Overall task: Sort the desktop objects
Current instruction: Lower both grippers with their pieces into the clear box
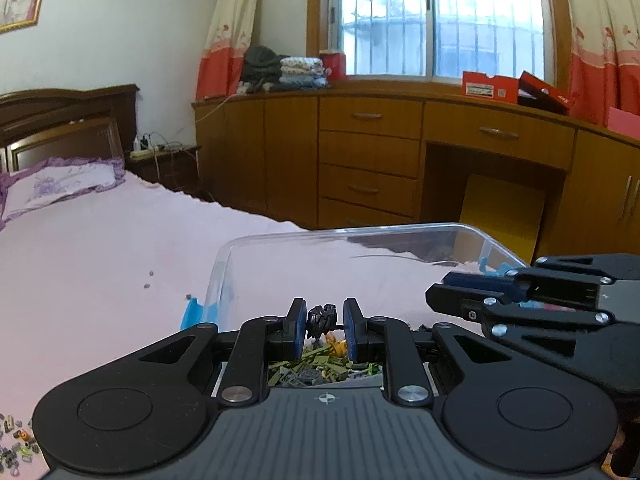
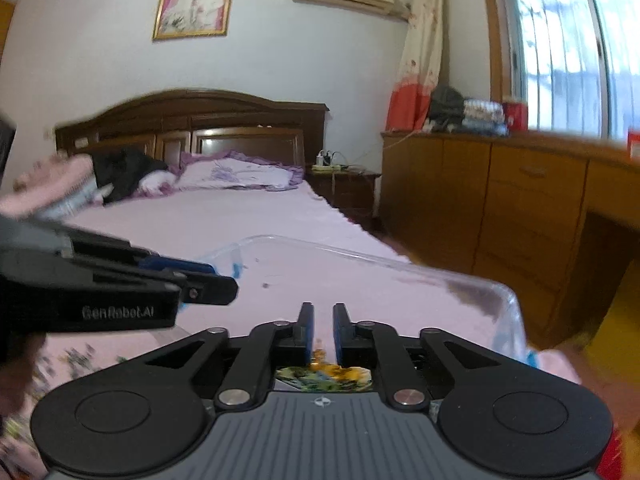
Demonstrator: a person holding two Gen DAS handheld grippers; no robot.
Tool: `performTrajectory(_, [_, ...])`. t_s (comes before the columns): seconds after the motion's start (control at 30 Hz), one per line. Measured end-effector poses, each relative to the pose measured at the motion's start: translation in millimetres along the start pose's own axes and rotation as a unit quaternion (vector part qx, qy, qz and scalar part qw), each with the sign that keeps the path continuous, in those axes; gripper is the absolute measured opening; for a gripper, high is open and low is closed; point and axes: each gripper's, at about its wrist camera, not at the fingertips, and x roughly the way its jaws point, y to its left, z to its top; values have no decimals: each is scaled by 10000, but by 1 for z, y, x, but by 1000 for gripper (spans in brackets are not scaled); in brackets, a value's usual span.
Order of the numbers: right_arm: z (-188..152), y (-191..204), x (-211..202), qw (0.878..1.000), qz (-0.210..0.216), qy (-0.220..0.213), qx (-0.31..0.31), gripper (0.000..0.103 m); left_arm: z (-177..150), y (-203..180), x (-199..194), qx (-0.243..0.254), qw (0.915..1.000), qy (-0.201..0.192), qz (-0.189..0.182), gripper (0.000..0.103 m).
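Observation:
My left gripper (image 1: 323, 320) is shut on a small black toy piece (image 1: 321, 317) and holds it over a clear plastic bin (image 1: 360, 234) that stands on the pink bed. Green, grey and orange toy pieces (image 1: 320, 366) lie in the bin below the fingers. My right gripper (image 2: 323, 320) hovers over the same bin (image 2: 400, 260), its jaws a narrow gap apart with nothing between them; colourful pieces (image 2: 324, 376) show below it. Each gripper shows in the other's view: the right one (image 1: 436, 292) at right, the left one (image 2: 224, 286) at left.
Small loose pieces (image 1: 16, 440) lie on the pink bedsheet (image 1: 100, 260) at the lower left. A pillow (image 1: 68, 184) and headboard are at the far end. A wooden cabinet with drawers (image 1: 368, 152) stands beyond the bed under the window.

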Motion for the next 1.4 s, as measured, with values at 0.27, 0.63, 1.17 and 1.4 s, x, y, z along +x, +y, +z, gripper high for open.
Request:
performTrajectory(0.27, [-7, 28, -2, 9981, -97, -226, -559, 34, -1, 4, 1, 9, 10000, 55, 16, 21])
performTrajectory(0.63, [-48, 41, -35, 9814, 1871, 439, -37, 34, 2, 7, 5, -69, 9999, 94, 45, 21])
performTrajectory(1.17, [-115, 79, 41, 9800, 1114, 1647, -67, 33, 0, -1, -1, -73, 9999, 98, 18, 21])
performTrajectory(1.4, [-100, 82, 30, 9806, 1224, 1525, -153, 18, -1, -2, -5, -35, 10000, 51, 18, 21])
